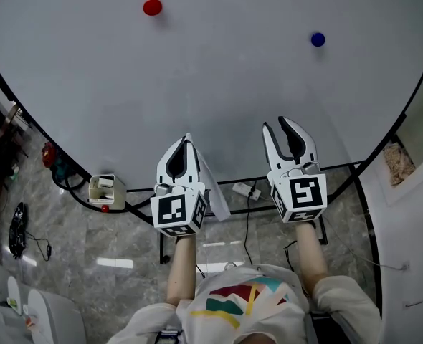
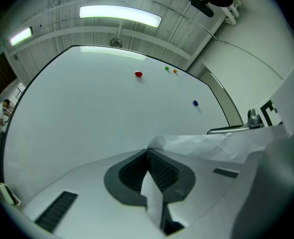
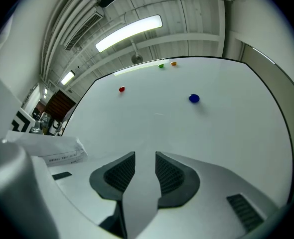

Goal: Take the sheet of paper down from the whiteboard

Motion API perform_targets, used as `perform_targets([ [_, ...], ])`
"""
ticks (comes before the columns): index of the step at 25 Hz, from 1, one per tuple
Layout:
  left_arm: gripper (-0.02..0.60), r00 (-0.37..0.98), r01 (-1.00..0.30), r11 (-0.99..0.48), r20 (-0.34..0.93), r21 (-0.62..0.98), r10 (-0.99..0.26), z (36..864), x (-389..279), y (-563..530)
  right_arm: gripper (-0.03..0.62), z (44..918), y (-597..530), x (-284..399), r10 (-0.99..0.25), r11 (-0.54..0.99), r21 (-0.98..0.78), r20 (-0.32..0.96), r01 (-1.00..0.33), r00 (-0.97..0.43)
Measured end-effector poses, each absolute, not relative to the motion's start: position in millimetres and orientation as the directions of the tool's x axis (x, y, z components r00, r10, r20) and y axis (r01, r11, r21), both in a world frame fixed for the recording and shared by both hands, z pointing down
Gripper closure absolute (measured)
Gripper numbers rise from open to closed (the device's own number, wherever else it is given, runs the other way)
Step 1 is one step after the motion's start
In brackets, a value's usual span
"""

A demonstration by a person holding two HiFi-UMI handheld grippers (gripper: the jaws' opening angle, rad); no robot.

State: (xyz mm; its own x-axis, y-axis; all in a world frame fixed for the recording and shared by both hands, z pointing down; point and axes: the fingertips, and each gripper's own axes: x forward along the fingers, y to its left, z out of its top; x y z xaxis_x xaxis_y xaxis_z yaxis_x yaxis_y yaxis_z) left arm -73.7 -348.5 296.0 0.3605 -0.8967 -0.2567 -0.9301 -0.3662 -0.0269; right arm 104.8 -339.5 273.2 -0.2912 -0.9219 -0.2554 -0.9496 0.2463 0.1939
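Note:
The white sheet of paper (image 1: 213, 192) is off the whiteboard (image 1: 219, 77) and hangs crumpled from my left gripper (image 1: 188, 139), down its right side. In the left gripper view the left gripper (image 2: 148, 151) is shut on the paper (image 2: 212, 142), which spreads out to the right. My right gripper (image 1: 279, 123) is to the right, level with the left one, close to the board. Its jaws stand open in the right gripper view, right gripper (image 3: 145, 156), with nothing between them. The paper (image 3: 57, 151) shows at that view's left edge.
A red magnet (image 1: 152, 7) and a blue magnet (image 1: 317, 39) stay on the board above the grippers. A small box (image 1: 102, 189) sits on the board's lower rail at the left. A power strip (image 1: 247, 190) and cables lie on the floor below.

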Motion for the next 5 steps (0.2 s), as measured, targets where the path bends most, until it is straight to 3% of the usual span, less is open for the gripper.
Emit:
perform_targets([
  [5,0.536,0.363,-0.930,-0.367,-0.254,-0.034,-0.896,295.8,-76.6,-352.1,0.459,274.1,-345.0,102.2,-0.921,0.251,0.196,-0.252,-0.948,-0.296],
])
